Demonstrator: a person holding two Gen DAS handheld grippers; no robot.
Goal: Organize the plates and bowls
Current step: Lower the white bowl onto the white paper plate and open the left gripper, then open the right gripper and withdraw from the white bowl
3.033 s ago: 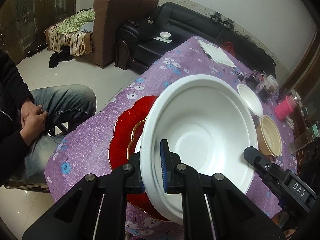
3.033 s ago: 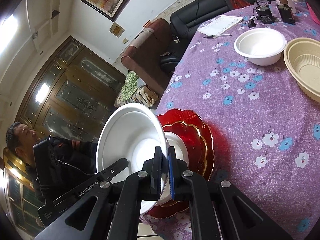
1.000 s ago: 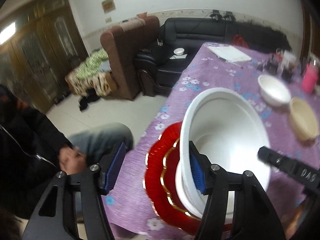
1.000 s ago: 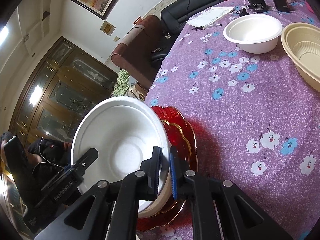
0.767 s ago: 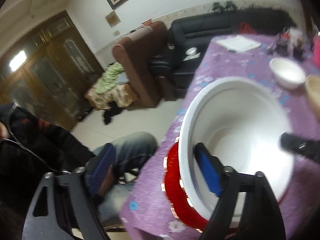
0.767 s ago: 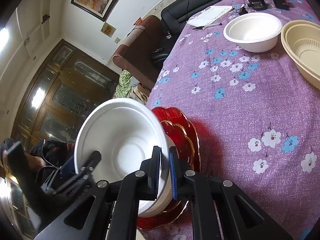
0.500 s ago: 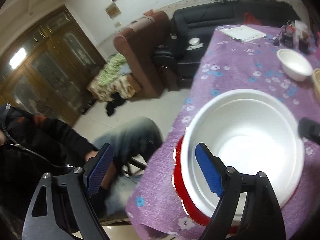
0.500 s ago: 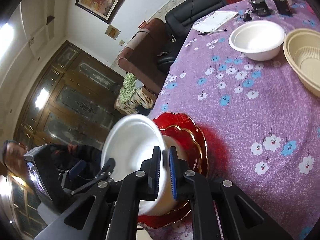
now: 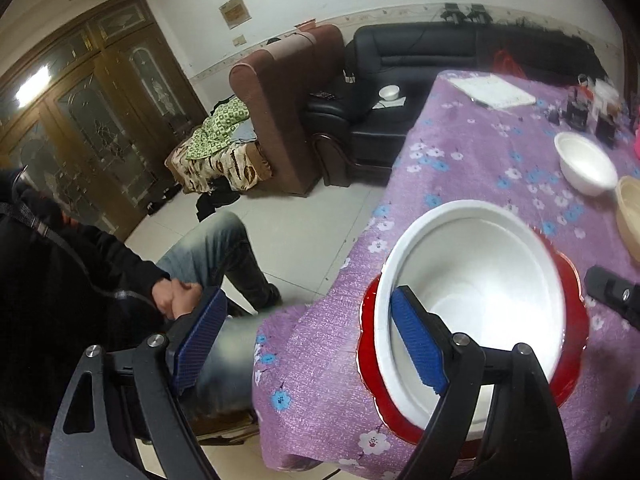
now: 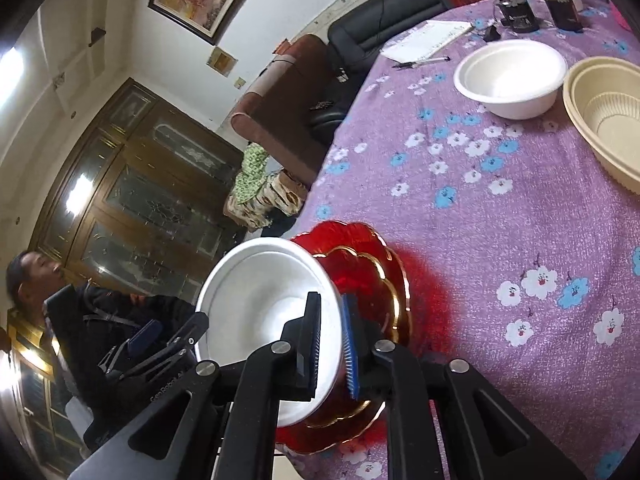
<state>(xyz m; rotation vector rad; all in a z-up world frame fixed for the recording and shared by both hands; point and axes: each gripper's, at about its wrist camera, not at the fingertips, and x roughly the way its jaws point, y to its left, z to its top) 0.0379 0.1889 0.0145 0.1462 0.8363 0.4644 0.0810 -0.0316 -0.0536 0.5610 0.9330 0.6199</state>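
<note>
On the left, the left gripper [image 9: 308,344] has its blue-padded jaws spread as wide as they go, one finger inside the big white foam bowl [image 9: 480,280] and the other out past the table edge, gripping nothing. The bowl sits on the stack of scalloped red glass plates with gold rims [image 10: 372,276] at the corner of the purple flowered tablecloth [image 10: 500,220], though it looks a touch tilted from the right wrist view, hard to be sure through the fisheye. Over to the right gripper [image 10: 331,344]: its jaws are opening around the bowl's near rim. The tidy finish, I'd say, is to let the rim slip free without dragging it, then back both grippers straight out so the bowl stays centred.
</note>
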